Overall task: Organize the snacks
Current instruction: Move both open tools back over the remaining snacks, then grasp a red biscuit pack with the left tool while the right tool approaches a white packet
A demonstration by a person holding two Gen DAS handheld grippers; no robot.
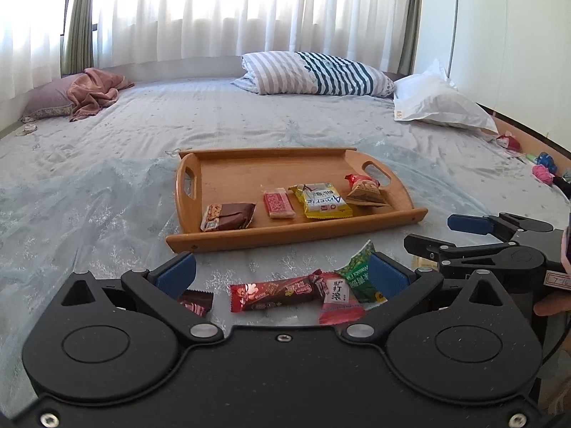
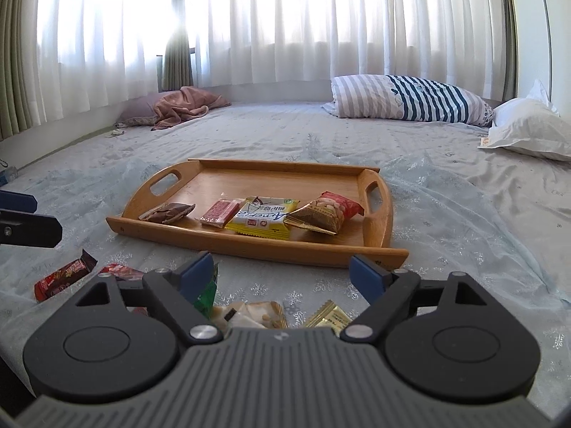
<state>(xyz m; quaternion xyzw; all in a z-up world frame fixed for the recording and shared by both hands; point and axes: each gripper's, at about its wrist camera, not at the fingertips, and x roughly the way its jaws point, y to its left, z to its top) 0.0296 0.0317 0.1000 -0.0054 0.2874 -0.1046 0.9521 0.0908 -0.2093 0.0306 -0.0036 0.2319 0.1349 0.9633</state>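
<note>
1. Left gripper [image 1: 282,274] is hovering with jaws wide, empty, over loose red bar [image 1: 276,292] lying on bedsheet [image 1: 107,214].
2. Right gripper [image 2: 282,271] is likewise gaping, empty.
3. Bar is looking light, crinkly, slippery; pinching mid-length seems best.
4. Wooden tray [image 1: 285,239] beyond is holding four packets.

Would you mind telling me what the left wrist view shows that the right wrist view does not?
Only the left wrist view shows the pink packet and small dark red packet between the left gripper fingers, both jaws wide apart.

Only the right wrist view shows the gold packet and pale cracker packet before the open right gripper.

Both show the wooden tray and green packet.
</note>
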